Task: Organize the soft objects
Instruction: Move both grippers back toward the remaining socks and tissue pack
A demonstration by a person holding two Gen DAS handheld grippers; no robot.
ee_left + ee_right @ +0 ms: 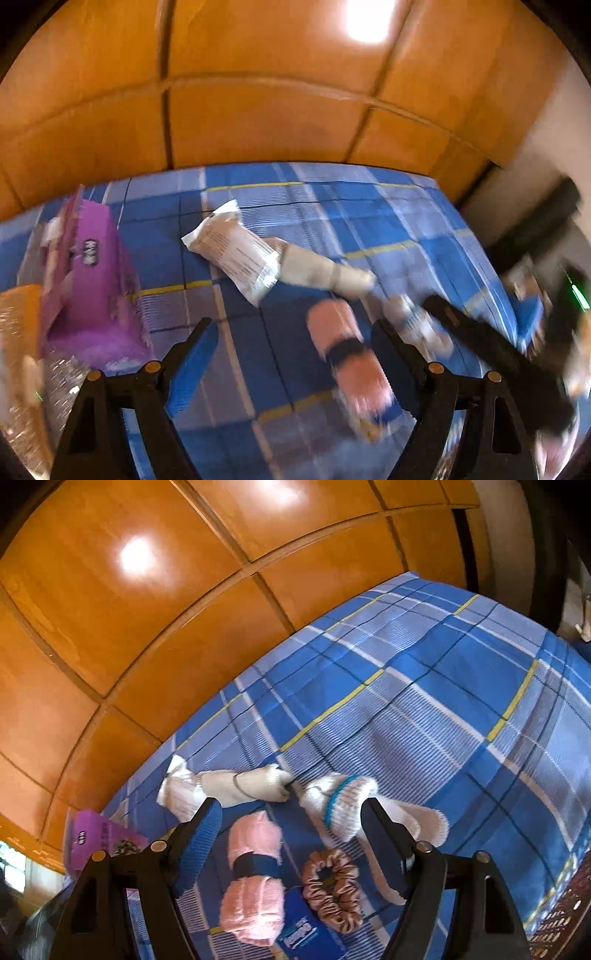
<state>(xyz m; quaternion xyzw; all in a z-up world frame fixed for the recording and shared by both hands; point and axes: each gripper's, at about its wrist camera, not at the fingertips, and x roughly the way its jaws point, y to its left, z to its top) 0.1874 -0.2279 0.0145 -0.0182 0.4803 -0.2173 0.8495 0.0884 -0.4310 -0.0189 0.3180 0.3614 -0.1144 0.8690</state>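
A bed covered with a blue plaid sheet [424, 709] is seen in both wrist views, with orange wooden panels [147, 627] behind it. Several soft things are spread on the sheet.

In the right wrist view, the right gripper [291, 834] is held with its fingers wide apart and nothing is clamped. A pink rolled towel [255, 878], bound by a dark band, lies on the sheet between the two fingers, closer to the left one, but it is not touched by the pads. A brown satin scrunchie [330, 890] is placed just beside the towel, also between the fingers. A white glove with a blue cuff line [340, 805] lies near the tip of the right finger, and a cream rolled cloth [247, 784] lies beyond the fingertips, near a white packet [177, 794]. A blue pack [306, 934] is partly seen below the towel.

In the left wrist view, which is blurred, the left gripper [291, 343] is also open and empty. The pink towel [351, 365] is seen close to its right finger, inside the gap. The white packet [236, 254] and the cream roll [321, 273] lie further ahead. A purple box [96, 280] stands at the left, well apart from the fingers
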